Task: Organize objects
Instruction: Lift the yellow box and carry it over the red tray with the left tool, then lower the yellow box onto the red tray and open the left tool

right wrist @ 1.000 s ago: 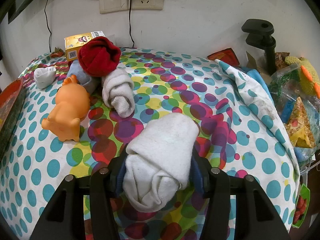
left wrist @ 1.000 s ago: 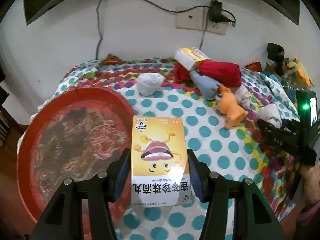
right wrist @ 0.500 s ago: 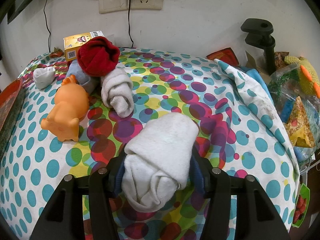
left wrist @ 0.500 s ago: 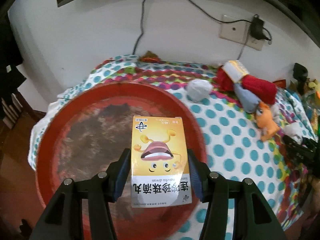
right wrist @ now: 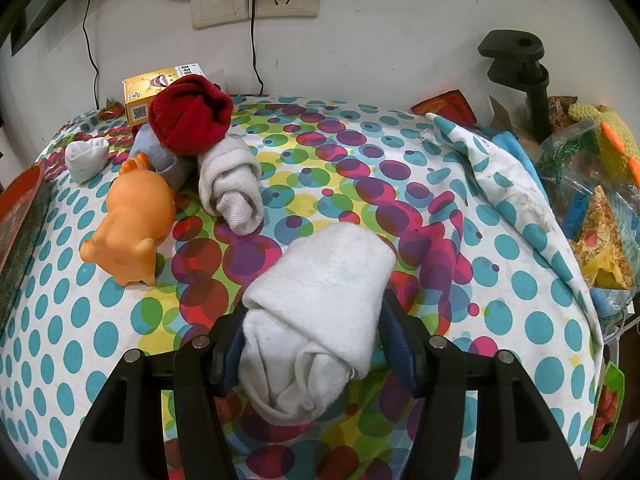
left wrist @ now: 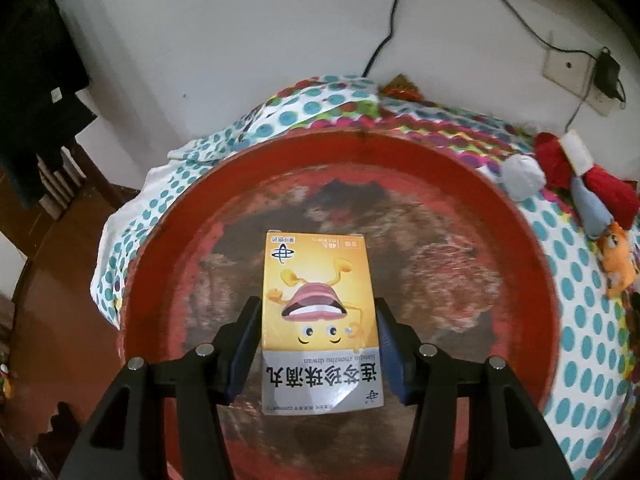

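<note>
Left gripper [left wrist: 318, 344] clamped on a yellow box [left wrist: 318, 320], blue pads pressed against both long sides, printed face up and the cartoon upside down from this view. Box held over the red tray [left wrist: 532, 280]; cannot tell whether touching its worn, mottled floor. Tray resting on the dotted cloth [left wrist: 580, 280] at the table's left end, near the white wall [left wrist: 240, 40].

Right gripper [right wrist: 310, 344] around a white sock roll [right wrist: 320, 304], jaws opening. Left pad right against the roll, right pad with a sliver of gap showing; roll lying between them on the dotted cloth [right wrist: 360, 160].

Beyond it, a second pale sock roll [right wrist: 232, 188] just beside an orange toy [right wrist: 132, 224]. Red sock ball [right wrist: 190, 118] on top of a grey-blue sock [right wrist: 160, 156], touching another yellow box [right wrist: 154, 92] against the wall. Small white sock ball [right wrist: 86, 156] near the tray's edge [right wrist: 20, 196].

Far right: black clamp [right wrist: 520, 64], crinkled bags [right wrist: 592, 208], yellow knit toy [right wrist: 612, 140], all crowded past the cloth's folded edge
</note>
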